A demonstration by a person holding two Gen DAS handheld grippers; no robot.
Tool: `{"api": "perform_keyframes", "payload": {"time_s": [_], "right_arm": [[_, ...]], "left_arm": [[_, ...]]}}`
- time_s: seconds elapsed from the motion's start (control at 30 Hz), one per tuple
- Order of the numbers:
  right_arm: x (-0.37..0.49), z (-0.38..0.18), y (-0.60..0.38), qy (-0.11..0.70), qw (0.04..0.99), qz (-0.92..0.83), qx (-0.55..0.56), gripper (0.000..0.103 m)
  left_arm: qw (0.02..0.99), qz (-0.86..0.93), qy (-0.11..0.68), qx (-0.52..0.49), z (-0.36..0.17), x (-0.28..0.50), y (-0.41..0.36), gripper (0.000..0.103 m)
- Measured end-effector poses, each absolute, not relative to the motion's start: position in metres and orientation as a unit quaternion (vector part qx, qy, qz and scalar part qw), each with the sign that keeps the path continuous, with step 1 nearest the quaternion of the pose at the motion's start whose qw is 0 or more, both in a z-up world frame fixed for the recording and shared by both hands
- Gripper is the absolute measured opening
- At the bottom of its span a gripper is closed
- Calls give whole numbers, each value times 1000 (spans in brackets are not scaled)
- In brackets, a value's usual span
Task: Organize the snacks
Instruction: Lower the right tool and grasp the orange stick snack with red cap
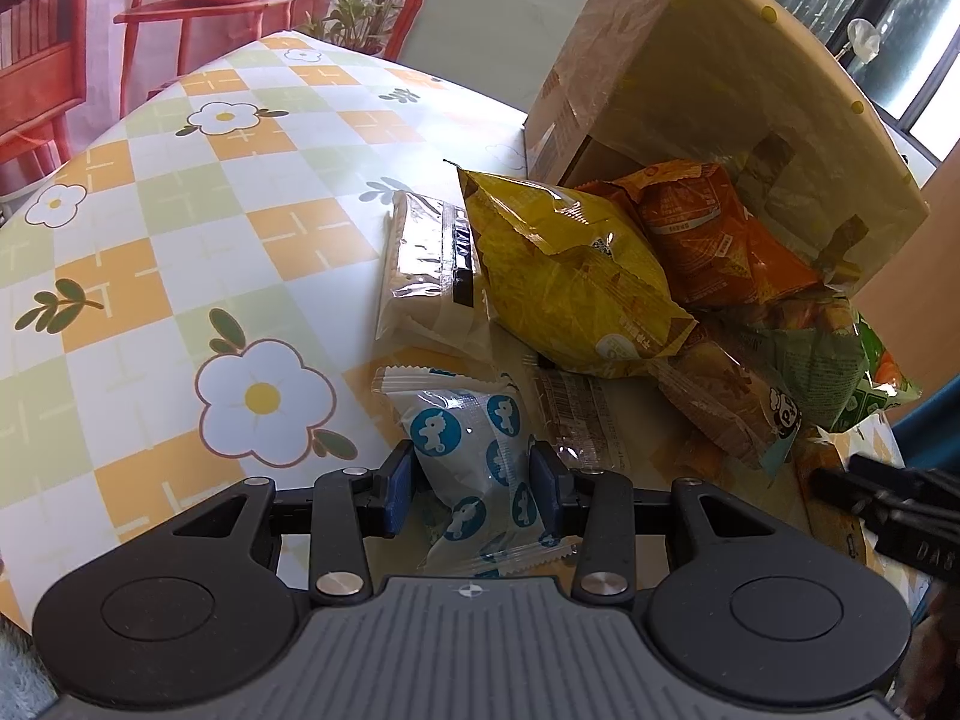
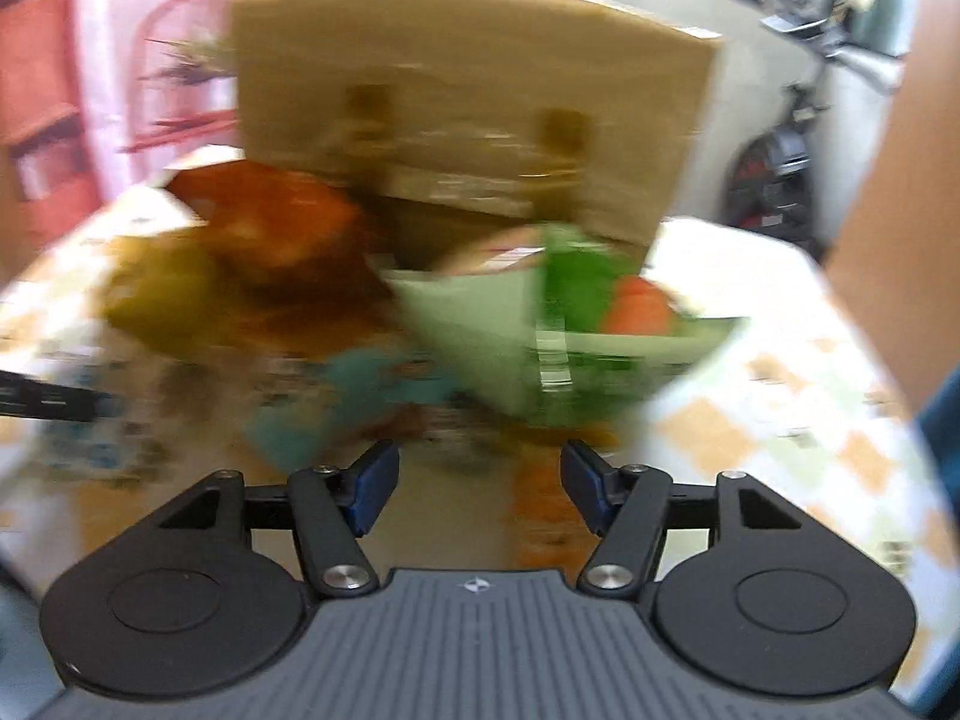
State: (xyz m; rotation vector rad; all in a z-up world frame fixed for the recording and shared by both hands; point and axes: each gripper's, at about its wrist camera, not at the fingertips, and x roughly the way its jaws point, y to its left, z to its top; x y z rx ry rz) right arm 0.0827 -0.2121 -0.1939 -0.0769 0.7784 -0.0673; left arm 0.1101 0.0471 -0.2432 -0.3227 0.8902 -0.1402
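On the flowered table point(image 1: 180, 252) the snacks spill from a tipped cardboard box point(image 1: 690, 78) at one o'clock: a yellow bag point(image 1: 570, 276) lies across an orange bag point(image 1: 708, 234), a clear cracker pack point(image 1: 426, 264) sits at its nine o'clock, and a green bag point(image 1: 840, 372) lies at three o'clock, crowding the way in. The left gripper point(image 1: 472, 480) has its fingers pinching a white packet with blue unicorn dots point(image 1: 480, 456), low at six o'clock of the heap. The right gripper point(image 2: 480, 480), in a blurred view, holds its fingers spread with nothing between them, the green bag point(image 2: 540, 330) at its twelve o'clock.
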Motion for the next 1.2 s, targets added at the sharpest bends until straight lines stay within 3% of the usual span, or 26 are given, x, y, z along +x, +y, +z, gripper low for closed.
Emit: {"api": "perform_keyframes", "payload": {"time_s": [0.17, 0.37, 0.9, 1.03, 1.2], "right_arm": [[101, -214, -186, 421, 906, 47, 3, 62], [132, -224, -168, 411, 910, 30, 28, 65], [102, -243, -163, 405, 912, 25, -50, 59], [95, -243, -163, 405, 912, 34, -49, 42], [88, -237, -165, 400, 915, 34, -30, 42]], "left_arm": [[887, -70, 428, -157, -244, 110, 48, 43], [888, -71, 427, -155, -244, 110, 48, 43], [889, -69, 426, -151, -243, 110, 47, 43], [889, -69, 426, -151, -243, 110, 47, 43], [890, -69, 425, -148, -243, 110, 48, 43]]}}
